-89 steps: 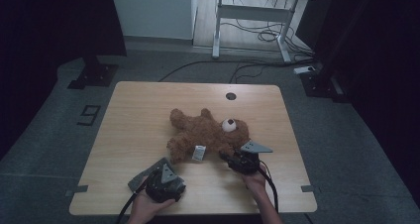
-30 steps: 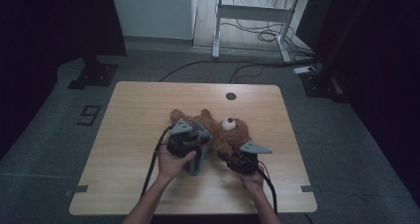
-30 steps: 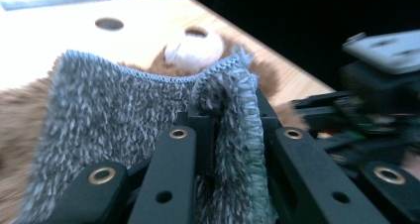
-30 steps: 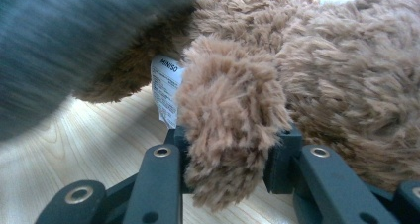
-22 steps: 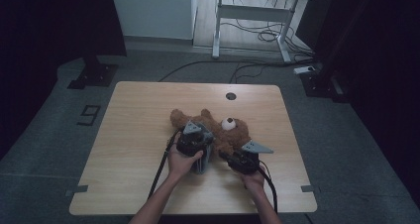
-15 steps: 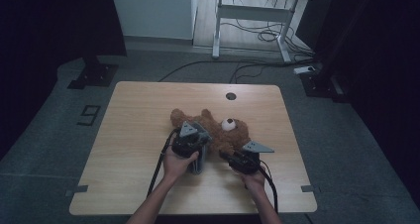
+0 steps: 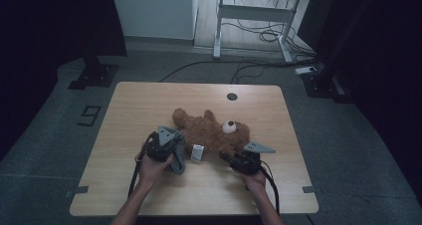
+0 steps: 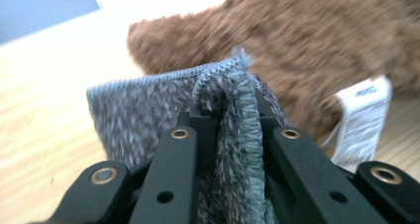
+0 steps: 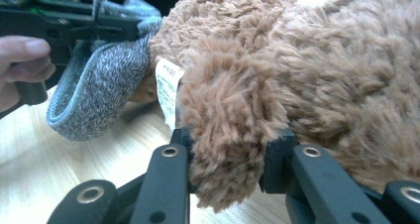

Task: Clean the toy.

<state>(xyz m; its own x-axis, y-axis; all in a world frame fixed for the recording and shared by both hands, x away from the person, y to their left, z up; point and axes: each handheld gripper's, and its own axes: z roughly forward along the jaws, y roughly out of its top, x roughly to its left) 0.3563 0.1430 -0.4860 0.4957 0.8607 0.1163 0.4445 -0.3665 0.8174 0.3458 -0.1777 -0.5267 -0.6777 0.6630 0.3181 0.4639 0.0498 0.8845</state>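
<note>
**Knitted sock held beside a plush teddy bear**

A brown teddy bear (image 7: pixel 214 133) of shaggy, long-pile plush is laid on its back near the middle of the pale wood-grain surface (image 7: pixel 149 100), its white muzzle turned upward. A white printed fabric label (image 7: pixel 197 152) is seen hanging from its near side.

The left gripper (image 8: pixel 230 130) is held just beside the bear's lower body. A grey marled knitted sock (image 8: pixel 148 115) is pinched between its black fingers (image 8: pixel 173 154); the cuff, finished with a ribbed, stitched edge, is folded double in the grip, and the rest of the sock is draped down toward the surface. In the right gripper view the sock is shown as a soft, open-mouthed tube close against the bear's furry limb, with the label just beside it.

The right gripper (image 9: pixel 230 135) is placed at the bear's near side, by the head. A rounded, tufted limb of the bear is squeezed between its fingers (image 9: pixel 168 169), the fur bulging out above and below them.

Both grippers are topped by grey three-cornered plates, and black cables are trailed back along the person's forearms.
</note>
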